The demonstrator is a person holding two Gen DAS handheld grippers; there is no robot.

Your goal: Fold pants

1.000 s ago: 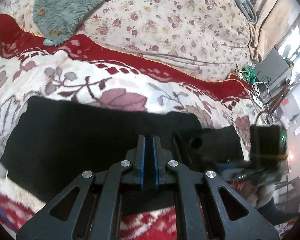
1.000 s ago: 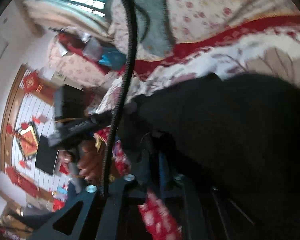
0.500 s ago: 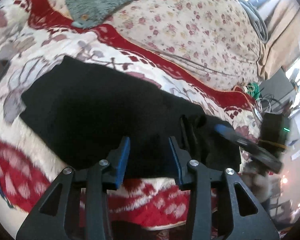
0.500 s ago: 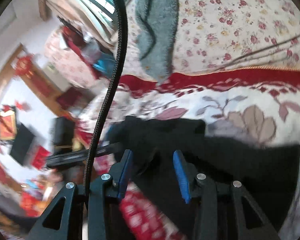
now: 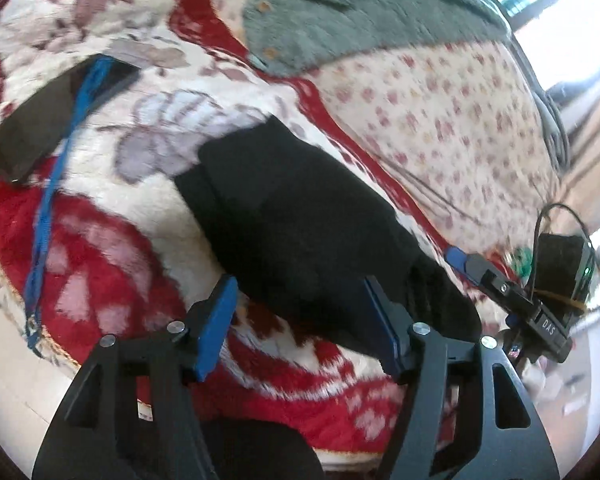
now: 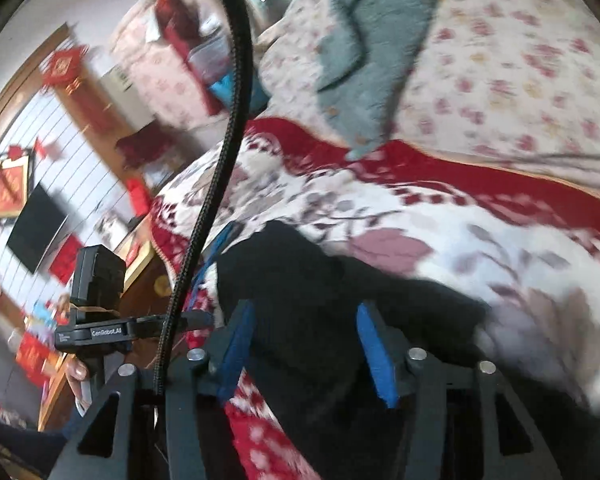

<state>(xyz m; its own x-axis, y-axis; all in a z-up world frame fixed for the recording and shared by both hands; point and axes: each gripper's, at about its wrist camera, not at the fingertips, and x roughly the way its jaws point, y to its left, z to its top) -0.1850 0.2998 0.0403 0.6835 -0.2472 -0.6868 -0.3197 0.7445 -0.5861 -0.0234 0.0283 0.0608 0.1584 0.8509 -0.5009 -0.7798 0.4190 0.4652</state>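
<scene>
Pants [image 5: 300, 216]: folded black bundle on the blanket [image 5: 112, 264], near its front edge.
Left gripper [image 5: 300, 316]: jaws have just opened, empty, cloth released.
Right gripper [image 6: 306, 344]: likewise just opened, nothing pinched.
Meaning: this fold looks finished.

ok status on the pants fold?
Left gripper and right gripper open, jaws just widened, nothing held. Black pants folded on blanket. Nothing in the way.
</scene>
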